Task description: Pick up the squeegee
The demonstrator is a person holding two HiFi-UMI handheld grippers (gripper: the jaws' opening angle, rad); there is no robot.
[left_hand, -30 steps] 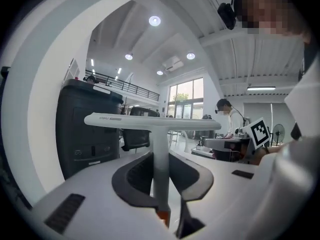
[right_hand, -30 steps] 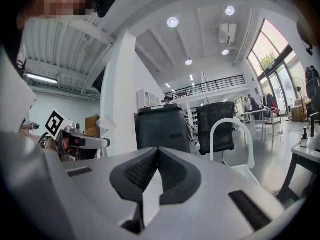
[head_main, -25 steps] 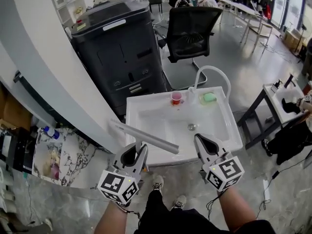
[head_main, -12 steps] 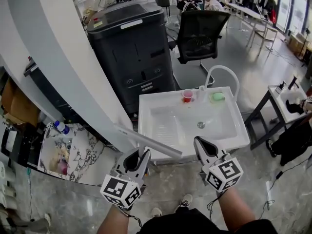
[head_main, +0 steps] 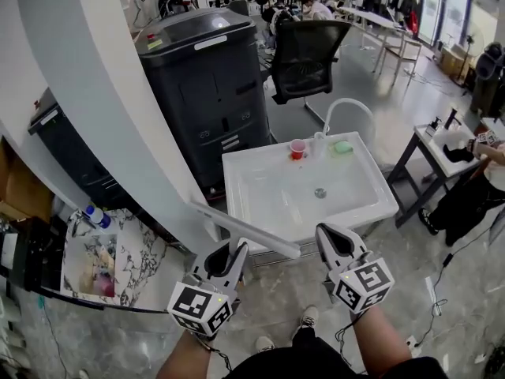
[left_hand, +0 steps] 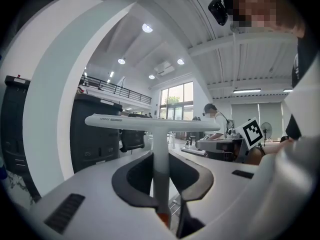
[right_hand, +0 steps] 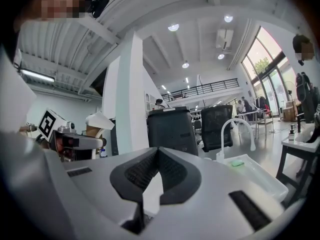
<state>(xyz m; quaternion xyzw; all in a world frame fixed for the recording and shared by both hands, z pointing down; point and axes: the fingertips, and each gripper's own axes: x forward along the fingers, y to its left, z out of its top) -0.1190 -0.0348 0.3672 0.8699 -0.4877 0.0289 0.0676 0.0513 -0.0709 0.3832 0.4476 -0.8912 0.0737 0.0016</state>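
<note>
Bright, even indoor daylight here. Tall windows (head_main: 458, 6) at the head view's top right put pale glare on the glossy floor (head_main: 371, 77), and the white sink (head_main: 237, 163) is close to blown out. I see round ceiling lights (left_hand: 147, 28) as hot spots in the left gripper view. Shadows are soft and faint. All views are fisheye: the column (head_main: 79, 77) bows, and both gripper views have black corners. The squeegee (left_hand: 152, 123) is fairly sharp. The left tool (left_hand: 161, 154) and right tool (right_hand: 157, 148) go soft near the lens.
</note>
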